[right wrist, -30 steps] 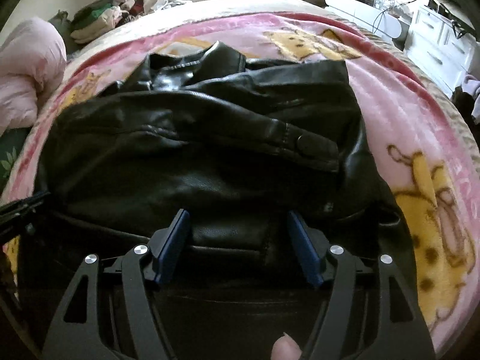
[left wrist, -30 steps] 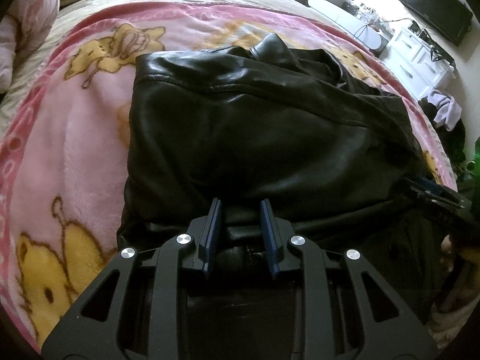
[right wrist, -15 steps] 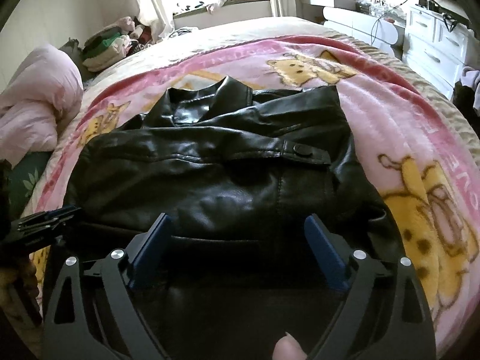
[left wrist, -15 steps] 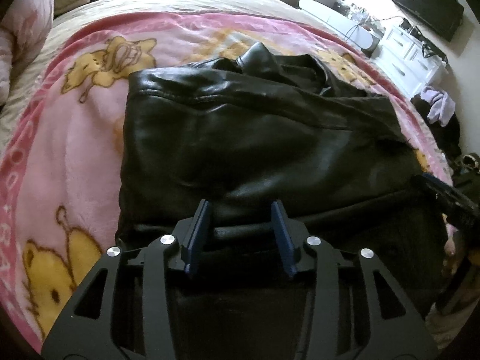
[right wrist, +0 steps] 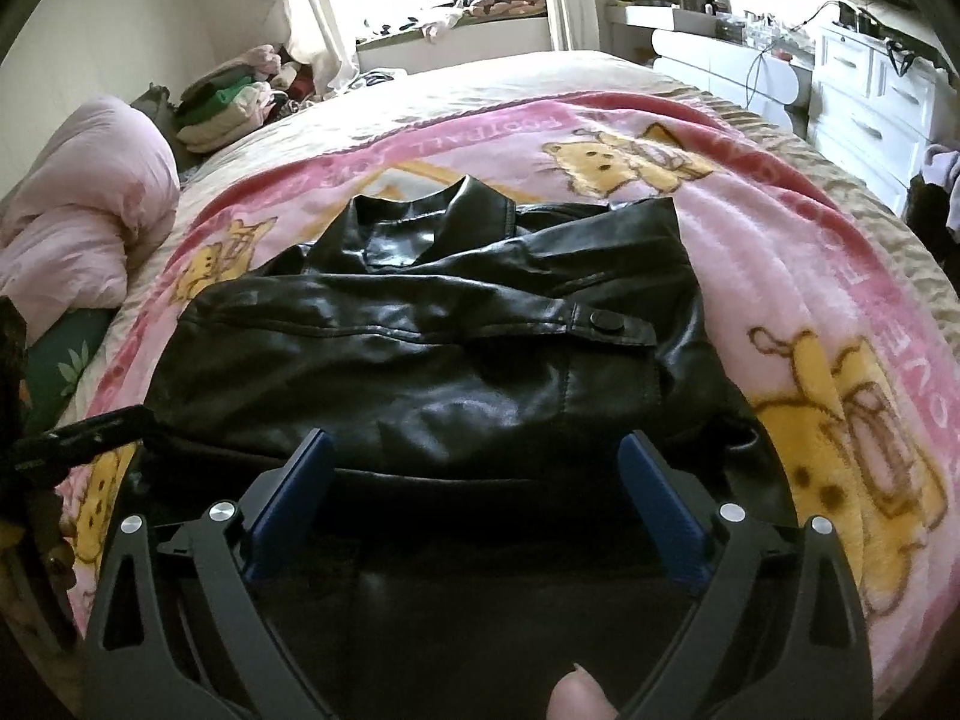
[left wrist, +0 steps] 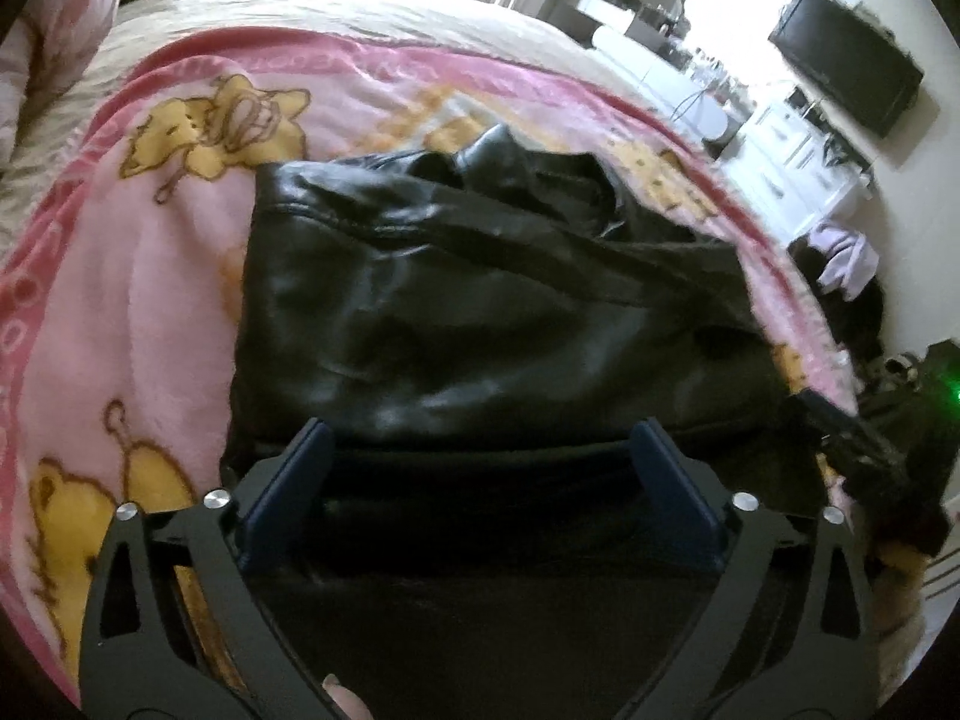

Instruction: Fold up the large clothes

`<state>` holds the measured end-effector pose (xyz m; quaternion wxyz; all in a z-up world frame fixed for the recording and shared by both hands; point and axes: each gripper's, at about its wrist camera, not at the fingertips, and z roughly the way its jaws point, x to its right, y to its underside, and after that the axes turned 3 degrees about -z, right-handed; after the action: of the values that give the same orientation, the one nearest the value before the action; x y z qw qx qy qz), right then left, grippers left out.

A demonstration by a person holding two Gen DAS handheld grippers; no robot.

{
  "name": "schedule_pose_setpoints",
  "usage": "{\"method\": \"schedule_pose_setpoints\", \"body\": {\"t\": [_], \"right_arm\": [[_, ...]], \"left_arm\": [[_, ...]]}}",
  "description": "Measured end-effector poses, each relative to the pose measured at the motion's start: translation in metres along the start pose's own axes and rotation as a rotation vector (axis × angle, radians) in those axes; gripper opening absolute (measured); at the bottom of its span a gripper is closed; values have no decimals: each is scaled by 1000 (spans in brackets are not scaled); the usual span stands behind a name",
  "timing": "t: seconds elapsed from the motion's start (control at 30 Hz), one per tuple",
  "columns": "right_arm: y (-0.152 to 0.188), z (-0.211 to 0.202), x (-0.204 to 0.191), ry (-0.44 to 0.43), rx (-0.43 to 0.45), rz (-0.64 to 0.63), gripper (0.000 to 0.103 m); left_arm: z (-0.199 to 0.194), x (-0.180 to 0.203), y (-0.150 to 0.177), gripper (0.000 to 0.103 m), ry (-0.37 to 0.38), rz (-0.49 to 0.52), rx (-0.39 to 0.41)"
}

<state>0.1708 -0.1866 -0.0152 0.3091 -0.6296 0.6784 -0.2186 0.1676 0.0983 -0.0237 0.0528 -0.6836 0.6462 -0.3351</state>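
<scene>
Lying folded in the middle of the pink cartoon-bear blanket (right wrist: 810, 252), the black leather jacket (right wrist: 456, 360) sits with its collar toward the far end of the bed (right wrist: 492, 78) and its near hem just beyond the blue pads. At far left a rolled pink quilt (right wrist: 78, 204) and a pile of folded clothes (right wrist: 222, 102) crowd the bed's edge, though a band of bare blanket runs between them and the jacket's left side. The left hand-held gripper (left wrist: 480, 456) hangs over the near hem with its jaws opening wide, nothing pinched between them. Beside it, the right hand-held gripper (right wrist: 474, 468) is likewise spreading, its blue fingers (right wrist: 654, 498) standing apart above the leather without pressing on it; a snap tab on the jacket points rightward. To the jacket's right the blanket lies bare out to the bed's right edge, giving open room there. Past that edge stand white drawers (right wrist: 864, 96) near the bed, and a dark screen (left wrist: 846, 90) hangs on the wall.
</scene>
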Motion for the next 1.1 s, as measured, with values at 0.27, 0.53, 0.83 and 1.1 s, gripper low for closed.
{"method": "schedule_pose_setpoints", "body": {"t": [0.27,0.53,0.83,1.1], "right_arm": [[0,-12,-6,19,27,-34,96],[-2,-29,-8,-2,53,-41,96],[2,-56,-5,-21,85,-35,97],[8,-79,1,-21,107,-31,97]], "left_arm": [[-10,3,1,94,-37,-16,25],[-36,19,12,94,-76,20,87],[-61,40,24,94,-77,45,148],[-74,48,40,94,-102,49,155]]}}
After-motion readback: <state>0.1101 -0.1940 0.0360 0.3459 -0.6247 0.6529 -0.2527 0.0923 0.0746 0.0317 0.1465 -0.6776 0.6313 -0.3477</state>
